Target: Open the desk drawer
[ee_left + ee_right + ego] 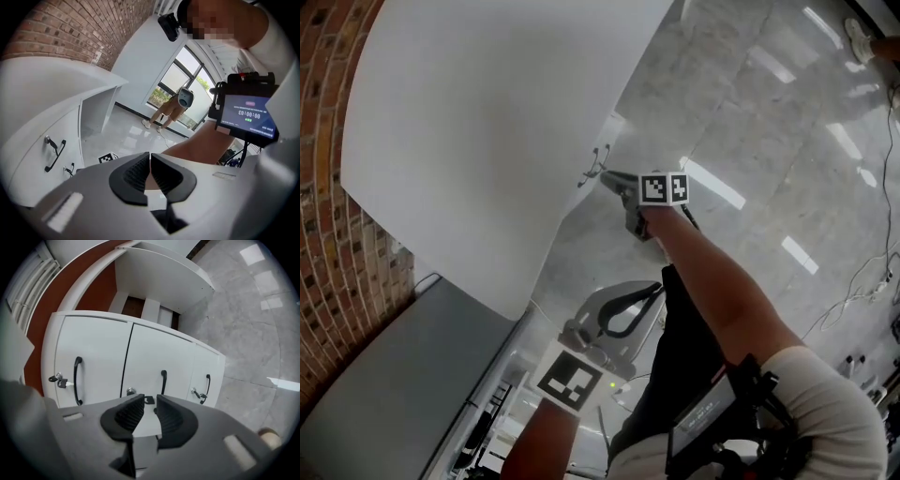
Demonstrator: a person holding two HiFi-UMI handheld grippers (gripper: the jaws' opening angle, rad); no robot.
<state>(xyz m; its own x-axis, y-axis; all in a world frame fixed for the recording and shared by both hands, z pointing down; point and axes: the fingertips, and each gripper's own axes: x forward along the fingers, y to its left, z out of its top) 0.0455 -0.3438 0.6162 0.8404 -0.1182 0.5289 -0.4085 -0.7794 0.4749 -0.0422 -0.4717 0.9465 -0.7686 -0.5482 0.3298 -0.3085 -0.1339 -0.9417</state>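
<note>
The white desk cabinet (154, 362) fills the right gripper view with three fronts side by side. Each front carries a black bar handle: left (77, 380), middle (163, 379), right (207, 384). Keys hang in the locks beside them (58, 379). My right gripper (150, 411) points at the middle front just below its handle, short of it, jaws slightly apart and empty. From the head camera it (614, 180) hovers at the desk edge (581, 178). My left gripper (150, 161) is shut on nothing and held low near my body (605, 323).
The white desk top (487, 122) runs along a brick wall (328, 216). Grey polished floor (769, 122) spreads to the right, with cables (862, 291) lying on it. Another person (173, 108) stands far off by the windows. A grey surface (394, 384) lies at lower left.
</note>
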